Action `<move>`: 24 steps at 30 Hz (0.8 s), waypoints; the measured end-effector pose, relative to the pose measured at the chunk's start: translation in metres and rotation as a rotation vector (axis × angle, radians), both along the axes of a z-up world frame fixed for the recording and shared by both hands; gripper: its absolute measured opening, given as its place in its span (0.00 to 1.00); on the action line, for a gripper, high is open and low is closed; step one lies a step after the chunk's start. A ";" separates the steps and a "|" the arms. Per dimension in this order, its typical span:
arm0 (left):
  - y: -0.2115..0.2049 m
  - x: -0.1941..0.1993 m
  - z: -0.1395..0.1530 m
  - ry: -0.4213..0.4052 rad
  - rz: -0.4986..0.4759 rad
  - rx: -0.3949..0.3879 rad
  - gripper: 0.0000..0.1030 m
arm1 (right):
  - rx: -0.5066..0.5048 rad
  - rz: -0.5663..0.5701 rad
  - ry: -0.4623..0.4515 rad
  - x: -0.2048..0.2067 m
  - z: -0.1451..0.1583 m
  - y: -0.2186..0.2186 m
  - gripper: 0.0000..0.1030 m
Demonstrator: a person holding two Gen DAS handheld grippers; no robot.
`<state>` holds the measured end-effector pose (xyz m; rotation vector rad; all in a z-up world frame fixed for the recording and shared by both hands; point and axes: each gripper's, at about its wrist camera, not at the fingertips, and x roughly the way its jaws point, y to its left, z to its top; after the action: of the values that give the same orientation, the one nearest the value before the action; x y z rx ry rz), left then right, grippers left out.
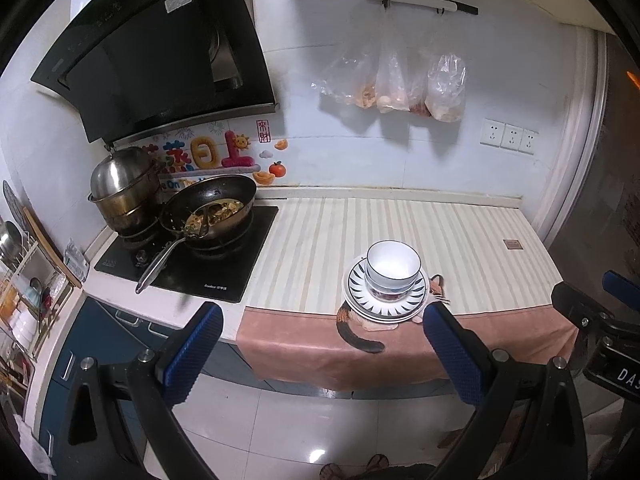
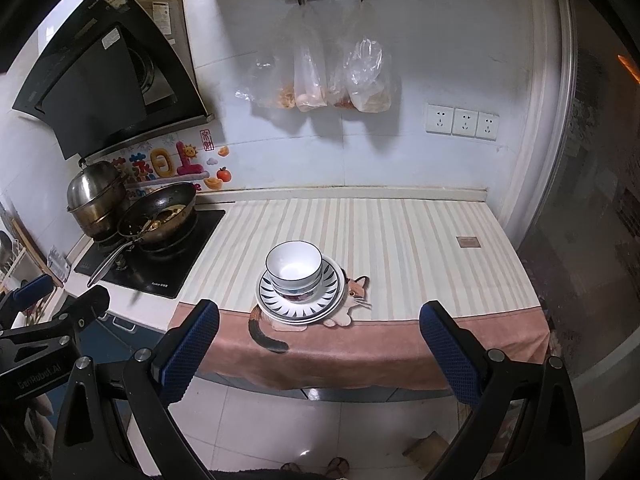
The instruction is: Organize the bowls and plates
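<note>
Stack of crockery near the front edge of the counter: white glazed bowl [image 1: 393,263] [image 2: 294,264] with dark rim line, nested in a second bowl [image 1: 390,293] [image 2: 298,294] showing red-and-blue pattern at its base. Both seated on a round plate [image 1: 416,300] [image 2: 332,284] with dark radial petal strokes on white, itself resting on a plain white plate [image 1: 356,308] [image 2: 268,310] whose rim shows beneath. Stack upright, not tilted.

Underneath, a cloth mat [image 1: 320,240] [image 2: 420,240]: cream and beige ribbed stripes, pink band draped over the counter edge, printed calico cat [image 1: 360,336] [image 2: 352,300] partly covered by the plates.

Left gripper [image 1: 322,332]: jaws spread wide, nothing between them, blue knurled pads [image 1: 192,354] on black arms, held level over the floor in front of the counter. Stack ahead and right of centre, just beyond the right finger's tip, no contact.

Right gripper [image 2: 320,330]: likewise wide apart and empty, blue textured pads [image 2: 188,350], pointed at the counter. Stack ahead between the two fingers, closer to the left one, apart from both.

To the left, black glass hob [image 1: 224,264] [image 2: 176,256] carrying a dark wok [image 1: 210,208] [image 2: 158,212] with food and a long steel handle, and a domed stainless steamer pot [image 1: 120,184] [image 2: 94,196]. Black range hood [image 1: 152,52] [image 2: 108,72] above. Clear plastic bags [image 1: 400,80] [image 2: 320,76] hung from a wall rail; three white sockets [image 1: 510,136] [image 2: 462,120] on the tile.
</note>
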<state>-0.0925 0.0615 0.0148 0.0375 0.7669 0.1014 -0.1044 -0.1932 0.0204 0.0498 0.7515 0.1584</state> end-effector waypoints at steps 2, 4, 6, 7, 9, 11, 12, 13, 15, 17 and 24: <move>0.000 0.000 0.001 -0.001 -0.001 -0.002 1.00 | 0.001 0.000 -0.001 0.000 0.000 0.000 0.99; 0.000 0.000 0.000 0.001 -0.002 0.000 1.00 | 0.000 0.000 0.001 -0.001 0.000 0.000 0.99; 0.000 0.000 0.000 0.003 -0.003 -0.002 1.00 | 0.000 0.000 0.001 -0.001 0.000 0.000 0.99; 0.000 0.000 0.000 0.003 -0.003 -0.002 1.00 | -0.001 -0.001 0.001 -0.001 0.000 0.000 0.99; 0.000 0.000 0.002 0.003 -0.005 -0.002 1.00 | -0.001 -0.002 0.002 -0.002 0.000 0.001 0.99; 0.000 0.000 0.002 0.003 -0.006 -0.001 1.00 | -0.005 -0.002 0.000 -0.002 0.000 0.001 0.99; 0.000 -0.001 0.002 0.003 -0.005 -0.003 1.00 | -0.001 -0.002 0.001 -0.002 0.000 0.001 0.99; -0.001 -0.001 0.002 0.002 -0.004 -0.004 1.00 | 0.000 -0.002 0.001 -0.002 0.000 0.001 0.99; 0.000 0.001 0.002 0.002 -0.007 -0.003 1.00 | -0.004 -0.002 0.001 -0.002 0.000 0.001 0.99; 0.001 0.001 0.002 0.001 -0.007 -0.003 1.00 | -0.003 -0.003 0.000 -0.002 0.000 0.001 0.99; 0.002 0.001 0.002 0.002 -0.009 -0.003 1.00 | -0.003 -0.003 0.002 -0.002 0.000 0.001 0.99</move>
<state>-0.0917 0.0637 0.0172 0.0387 0.7688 0.0914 -0.1068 -0.1921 0.0202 0.0483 0.7537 0.1547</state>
